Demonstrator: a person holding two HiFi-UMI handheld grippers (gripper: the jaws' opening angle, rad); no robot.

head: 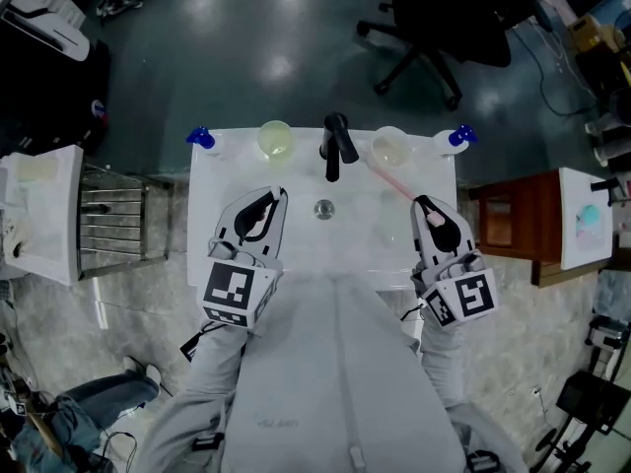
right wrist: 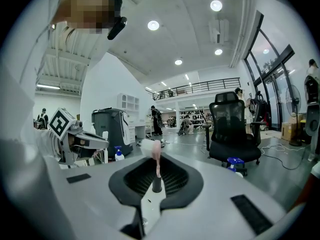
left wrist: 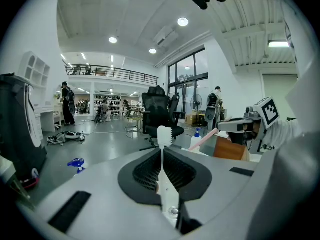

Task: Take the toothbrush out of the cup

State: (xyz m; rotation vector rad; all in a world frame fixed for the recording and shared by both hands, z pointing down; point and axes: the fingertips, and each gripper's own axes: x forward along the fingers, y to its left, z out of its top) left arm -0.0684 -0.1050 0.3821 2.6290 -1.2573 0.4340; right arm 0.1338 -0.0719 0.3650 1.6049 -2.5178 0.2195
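Observation:
My left gripper (head: 271,197) is shut on a white toothbrush (left wrist: 164,136), whose bristled head sticks up past the jaws in the left gripper view. My right gripper (head: 424,203) is shut on a pink toothbrush (head: 392,182), which slants away toward a pale cup (head: 390,148) at the back right of the white sink top (head: 222,180); its far end lies just in front of the cup. In the right gripper view the pink toothbrush (right wrist: 156,154) rises between the jaws. A yellow-green cup (head: 275,139) stands at the back left.
A black faucet (head: 336,144) stands at the back centre, with the drain (head: 323,208) in front of it. Blue pump bottles sit at the back left corner (head: 200,137) and the back right corner (head: 460,135). A metal rack (head: 113,220) is left and a wooden cabinet (head: 513,220) right.

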